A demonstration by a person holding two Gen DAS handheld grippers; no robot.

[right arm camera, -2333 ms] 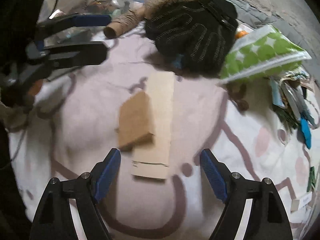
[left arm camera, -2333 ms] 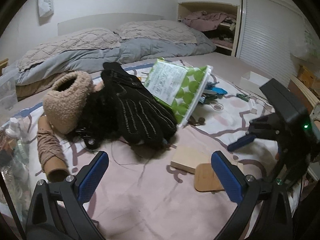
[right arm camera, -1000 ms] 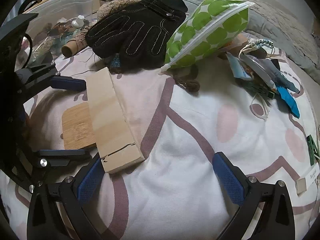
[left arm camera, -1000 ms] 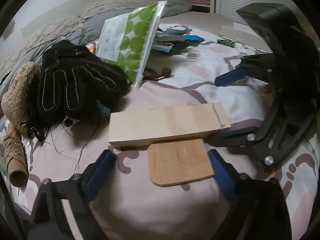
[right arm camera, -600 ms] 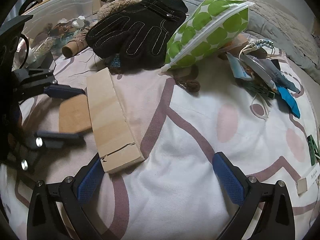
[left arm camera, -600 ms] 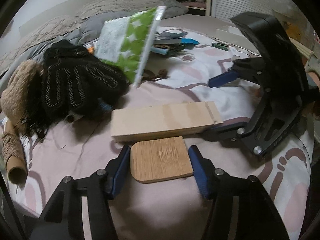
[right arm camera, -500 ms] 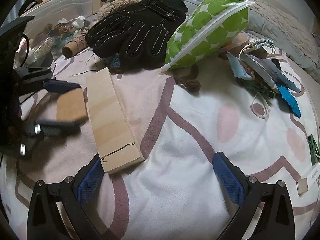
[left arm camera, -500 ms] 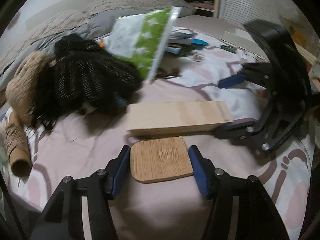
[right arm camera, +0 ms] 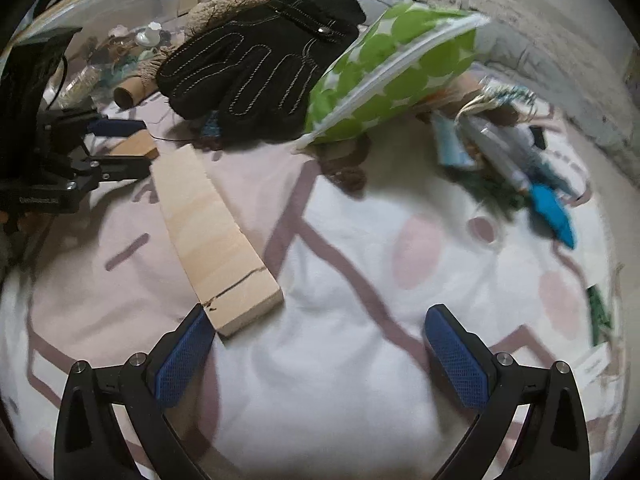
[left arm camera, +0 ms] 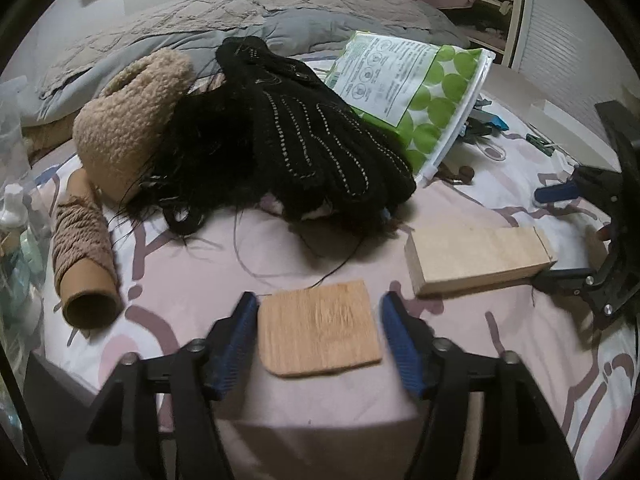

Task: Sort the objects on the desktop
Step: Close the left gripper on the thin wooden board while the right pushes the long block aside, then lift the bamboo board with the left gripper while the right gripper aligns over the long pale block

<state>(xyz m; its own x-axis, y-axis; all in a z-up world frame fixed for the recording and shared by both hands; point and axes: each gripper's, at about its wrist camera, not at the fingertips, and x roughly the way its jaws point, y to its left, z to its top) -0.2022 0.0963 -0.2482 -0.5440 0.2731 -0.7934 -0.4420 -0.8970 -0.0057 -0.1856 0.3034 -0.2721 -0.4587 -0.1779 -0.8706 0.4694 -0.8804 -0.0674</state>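
Observation:
My left gripper [left arm camera: 318, 330] is shut on a small brown wooden coaster [left arm camera: 318, 334] and holds it just above the pink bedspread. In the right wrist view the coaster [right arm camera: 138, 145] sits between the left gripper's fingers at far left. A pale wooden block [left arm camera: 478, 258] lies to the right of it, also seen in the right wrist view [right arm camera: 212, 228]. My right gripper [right arm camera: 320, 356] is open and empty, its left finger [right arm camera: 182, 354] next to the block's near end. A black glove [left arm camera: 316, 148] lies behind.
A green dotted pouch [left arm camera: 416, 92] leans on the glove. A tan fleece item [left arm camera: 128, 120] and a twine-wrapped cardboard tube [left arm camera: 82, 256] lie at left. Small clutter with a blue item [right arm camera: 554, 210] lies at right. The bed edge [left arm camera: 320, 432] is close below the left gripper.
My left gripper closed on the coaster and carried it left, away from the block. My right gripper shifted slightly and stayed open.

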